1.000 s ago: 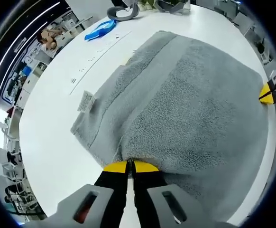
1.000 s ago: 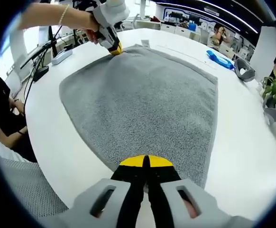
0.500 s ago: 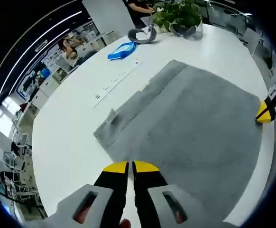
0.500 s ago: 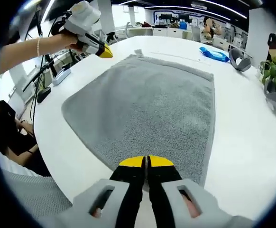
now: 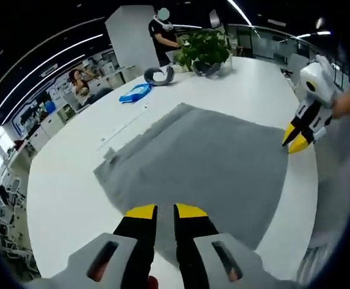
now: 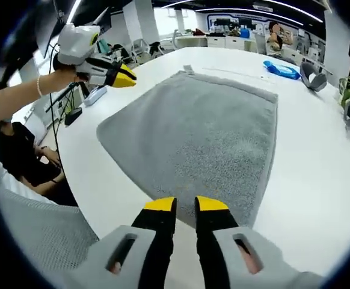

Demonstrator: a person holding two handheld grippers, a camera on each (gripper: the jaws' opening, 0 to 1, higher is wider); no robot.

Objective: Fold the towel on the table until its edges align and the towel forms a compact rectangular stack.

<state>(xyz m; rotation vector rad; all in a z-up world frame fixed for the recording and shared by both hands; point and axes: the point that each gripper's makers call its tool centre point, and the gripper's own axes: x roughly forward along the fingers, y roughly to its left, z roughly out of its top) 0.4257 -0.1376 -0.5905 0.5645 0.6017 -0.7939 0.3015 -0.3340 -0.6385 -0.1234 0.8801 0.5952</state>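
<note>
**Grey towel lies flat, both grippers held clear above it**

The grey towel (image 5: 205, 165) is spread out in one layer on the white tabletop (image 5: 61, 192), its near edge running close to the table's near edge where the person stands. A small tag (image 6: 188, 70) sticks up at the towel's far corner, seen in the right gripper view.

The left gripper (image 5: 158, 211) hangs over the towel's near corner with its yellow-tipped jaws a little apart and nothing between them. From the right gripper view that same left gripper (image 6: 125, 76) sits in a hand (image 6: 58, 81) off the towel's left corner, above the table edge, not touching the cloth.

The right gripper (image 6: 184, 204) hovers over the opposite near corner, jaws likewise parted with a clear gap and gripping nothing. In the left gripper view the right gripper (image 5: 297, 139) floats just past the towel's right-hand corner, tips pointing down toward the cloth.

Toward the tabletop's far edge lie a blue packet (image 5: 134, 93), a grey curved headset-like object (image 5: 159, 75) and a potted plant (image 5: 204, 49). A person in dark clothing (image 5: 164, 37) stands beyond that far edge. A power strip and cables (image 6: 82, 99) rest near the table's left edge.
</note>
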